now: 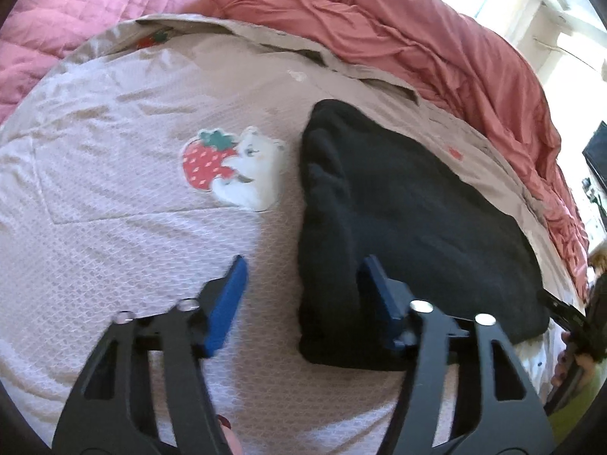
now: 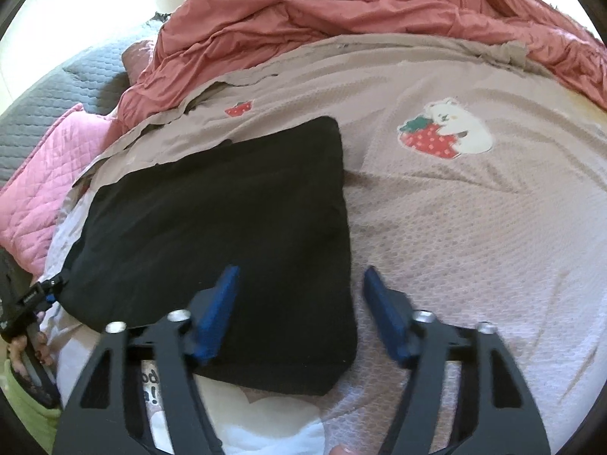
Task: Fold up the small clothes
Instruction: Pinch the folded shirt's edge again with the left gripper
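A black garment (image 1: 398, 208) (image 2: 212, 208) lies folded flat on a pale pink bedspread (image 1: 114, 208) (image 2: 474, 246). In the left wrist view my left gripper (image 1: 301, 265) stands open astride the garment's left edge, one blue finger (image 1: 375, 288) over the black cloth, the other over the bedspread. In the right wrist view my right gripper (image 2: 301, 273) is open across the garment's right edge in the same way. Nothing is pinched between either pair of pads. Each gripper shows at the other view's border: the right one (image 1: 569, 314) and the left one (image 2: 34, 295), each held by a hand.
A strawberry-and-bear patch (image 1: 231, 167) (image 2: 444, 129) decorates the bedspread beside the garment. A bunched red duvet (image 1: 436, 38) (image 2: 322, 7) lies along the far side. A pink quilt (image 1: 76, 11) (image 2: 49, 174) and a grey quilt (image 2: 49, 87) sit beyond the garment's ends.
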`<state>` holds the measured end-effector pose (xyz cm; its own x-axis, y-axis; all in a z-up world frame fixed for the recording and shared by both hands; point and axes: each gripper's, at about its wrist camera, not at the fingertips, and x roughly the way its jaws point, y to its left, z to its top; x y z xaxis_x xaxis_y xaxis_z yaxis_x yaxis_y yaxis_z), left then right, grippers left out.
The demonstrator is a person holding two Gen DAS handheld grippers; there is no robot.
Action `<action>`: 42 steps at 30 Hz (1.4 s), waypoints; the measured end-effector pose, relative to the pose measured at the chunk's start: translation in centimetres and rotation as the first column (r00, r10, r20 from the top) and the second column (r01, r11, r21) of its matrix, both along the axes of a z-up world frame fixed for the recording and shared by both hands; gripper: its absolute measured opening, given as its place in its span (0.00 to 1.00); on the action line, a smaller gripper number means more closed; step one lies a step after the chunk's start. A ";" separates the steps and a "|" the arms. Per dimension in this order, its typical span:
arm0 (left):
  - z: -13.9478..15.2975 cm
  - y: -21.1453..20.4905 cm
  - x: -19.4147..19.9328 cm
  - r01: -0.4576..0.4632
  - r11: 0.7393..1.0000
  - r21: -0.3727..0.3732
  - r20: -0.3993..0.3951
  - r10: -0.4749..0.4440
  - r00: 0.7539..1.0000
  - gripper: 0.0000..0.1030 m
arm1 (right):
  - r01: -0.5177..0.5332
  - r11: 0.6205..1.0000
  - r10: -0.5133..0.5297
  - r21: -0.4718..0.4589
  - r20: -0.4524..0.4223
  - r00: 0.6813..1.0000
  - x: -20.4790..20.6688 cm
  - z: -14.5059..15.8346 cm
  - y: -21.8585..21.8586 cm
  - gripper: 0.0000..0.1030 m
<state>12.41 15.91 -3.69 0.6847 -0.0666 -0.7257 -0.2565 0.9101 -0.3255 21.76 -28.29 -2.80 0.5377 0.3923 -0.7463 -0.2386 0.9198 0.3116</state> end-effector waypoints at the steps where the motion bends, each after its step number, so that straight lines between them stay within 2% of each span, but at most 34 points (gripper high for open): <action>1: 0.1 -0.3 0.0 0.011 1.000 0.009 0.006 -0.011 1.000 0.35 | 0.000 1.000 0.000 0.005 -0.001 1.000 0.1 0.0 0.0 0.45; 2: 0.3 -0.9 0.0 0.031 0.999 0.024 0.016 -0.032 0.999 0.25 | -0.001 1.000 0.001 0.009 -0.002 1.000 0.1 0.0 0.0 0.34; 3: 0.4 -1.2 0.1 0.045 0.998 0.034 0.023 -0.046 0.999 0.17 | -0.005 1.000 0.005 0.014 -0.002 1.000 0.1 0.0 -0.1 0.28; 4: 0.6 -1.6 0.1 0.056 0.997 0.048 0.027 -0.057 0.998 0.15 | -0.007 1.000 0.007 0.018 0.006 1.000 0.1 0.1 -0.2 0.18; 5: 0.7 -2.0 0.0 0.063 0.995 0.074 0.029 -0.065 0.997 0.13 | -0.010 1.000 0.009 0.019 0.013 1.000 -0.1 0.3 -0.3 0.12; 7: 0.9 -2.2 0.0 0.069 0.994 0.088 0.031 -0.072 0.997 0.13 | -0.023 1.000 0.023 0.014 0.020 1.000 -0.5 0.8 -0.5 0.09; 11: 1.0 -1.0 -0.3 0.062 0.998 0.032 0.037 -0.063 0.997 0.12 | -0.047 0.999 0.046 0.007 0.032 0.998 -1.7 1.5 -1.4 0.08; 13: 1.0 -0.9 -0.3 0.064 0.997 0.035 0.031 -0.065 0.997 0.12 | -0.048 0.999 0.048 0.005 0.023 0.999 -2.1 1.1 -1.8 0.08; 18: 0.6 -2.0 0.1 0.079 0.991 0.112 -0.005 -0.078 0.997 0.14 | -0.007 0.999 0.007 -0.036 -0.003 1.000 -1.7 -0.9 -1.6 0.18; 20: 0.5 -1.9 0.1 0.079 0.991 0.109 -0.007 -0.079 0.997 0.15 | 0.008 0.999 -0.008 -0.041 -0.001 1.000 -1.6 -0.9 -1.8 0.27; 25: 0.5 -1.7 -0.1 0.074 0.992 0.098 -0.008 -0.074 0.997 0.16 | 0.037 0.997 -0.037 -0.062 0.000 0.999 -1.4 -0.7 -1.9 0.39; 30: 0.7 -1.9 -0.3 0.071 0.992 0.108 -0.002 -0.072 0.997 0.17 | 0.056 0.995 -0.057 -0.084 -0.001 0.998 -1.2 -0.4 -1.7 0.44; 34: 0.8 -2.0 -0.6 0.067 0.991 0.112 0.005 -0.068 0.998 0.17 | 0.075 0.992 -0.075 -0.102 0.006 0.997 -1.3 0.0 -1.7 0.56; 37: 1.0 -2.1 -0.8 0.064 0.991 0.118 0.011 -0.066 0.998 0.17 | 0.083 0.990 -0.082 -0.111 0.013 0.997 -1.6 0.4 -1.7 0.58; 40: 1.2 -2.1 -1.0 0.060 0.991 0.117 0.018 -0.062 0.998 0.17 | 0.096 0.989 -0.093 -0.109 0.038 0.995 -2.0 1.0 -1.8 0.65; 42: 1.4 -2.1 -1.3 0.057 0.992 0.115 0.024 -0.060 0.998 0.18 | 0.098 0.989 -0.093 -0.111 0.055 0.994 -2.2 1.5 -1.7 0.65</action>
<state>11.15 13.81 -2.34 0.7015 -0.0244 -0.7122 -0.1945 0.9549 -0.2243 19.57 -29.97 -1.27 0.6064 0.2517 -0.7543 -0.1606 0.9678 0.1938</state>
